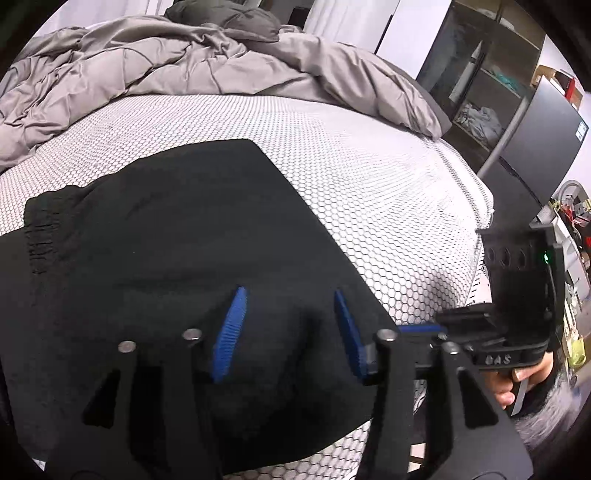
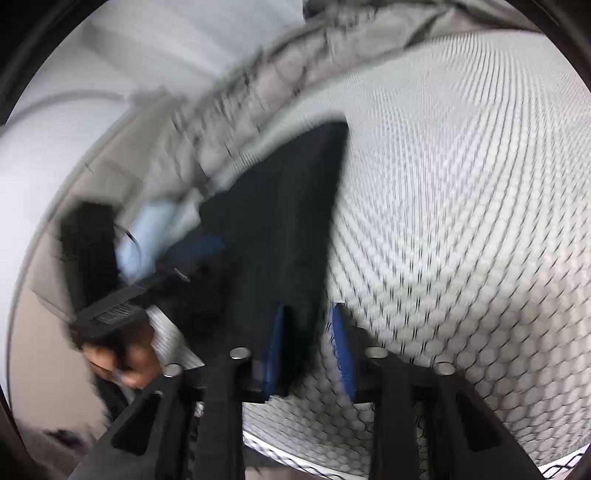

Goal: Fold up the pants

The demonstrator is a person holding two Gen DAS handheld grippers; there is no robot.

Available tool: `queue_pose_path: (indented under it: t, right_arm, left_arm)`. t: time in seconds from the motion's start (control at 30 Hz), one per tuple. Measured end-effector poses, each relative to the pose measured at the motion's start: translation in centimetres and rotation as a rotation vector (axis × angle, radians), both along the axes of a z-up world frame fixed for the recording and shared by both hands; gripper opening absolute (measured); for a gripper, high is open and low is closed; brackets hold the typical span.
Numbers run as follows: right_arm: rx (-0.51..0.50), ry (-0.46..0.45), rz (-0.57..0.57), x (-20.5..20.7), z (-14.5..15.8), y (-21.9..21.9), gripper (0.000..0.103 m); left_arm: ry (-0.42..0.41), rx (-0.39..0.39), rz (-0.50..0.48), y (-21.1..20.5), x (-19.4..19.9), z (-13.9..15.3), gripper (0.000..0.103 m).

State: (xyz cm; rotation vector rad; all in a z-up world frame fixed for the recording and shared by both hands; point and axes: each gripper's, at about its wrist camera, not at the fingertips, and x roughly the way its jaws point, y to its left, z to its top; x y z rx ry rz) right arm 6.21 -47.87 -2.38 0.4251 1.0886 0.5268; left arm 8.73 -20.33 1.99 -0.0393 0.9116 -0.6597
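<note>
Lying on mattress: pants; L gripper empty, half-open; R gripper pinching pants

Pants seen as plain black, no print. Mattress cover white with a fine black honeycomb pattern. Duvet at 11 o'clock is solid grey-taupe; pillow at 12 is darker grey. Left gripper is black-framed, its fingers ribbed blue. Right gripper is coloured the same.
</note>
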Motion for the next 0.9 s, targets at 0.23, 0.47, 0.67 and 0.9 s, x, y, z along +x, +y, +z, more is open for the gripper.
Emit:
queue_pose_path:
  t: [0.23, 0.47, 0.67, 0.9]
  right_arm:
    - [0.021, -0.098, -0.041, 0.2, 3.2, -1.7, 0.045]
    - [-0.011, 0.025, 0.066, 6.4, 0.6, 2.1, 0.046]
    - [-0.051, 0.025, 0.085, 11.8, -0.3, 4.7, 0.039]
    - [-0.052, 0.035, 0.037, 19.7, -0.5, 4.9, 0.028]
  left_arm:
    - [-0.003, 0.103, -0.177, -4.0, -3.1, -2.6, 0.067]
    - [-0.037, 0.137, -0.173, -4.4, -4.8, -3.6, 0.069]
    - [0.001, 0.132, -0.176, -3.9, -3.9, -4.0, 0.069]
    - [0.005, 0.12, -0.188, -3.6, -3.7, -4.2, 0.069]
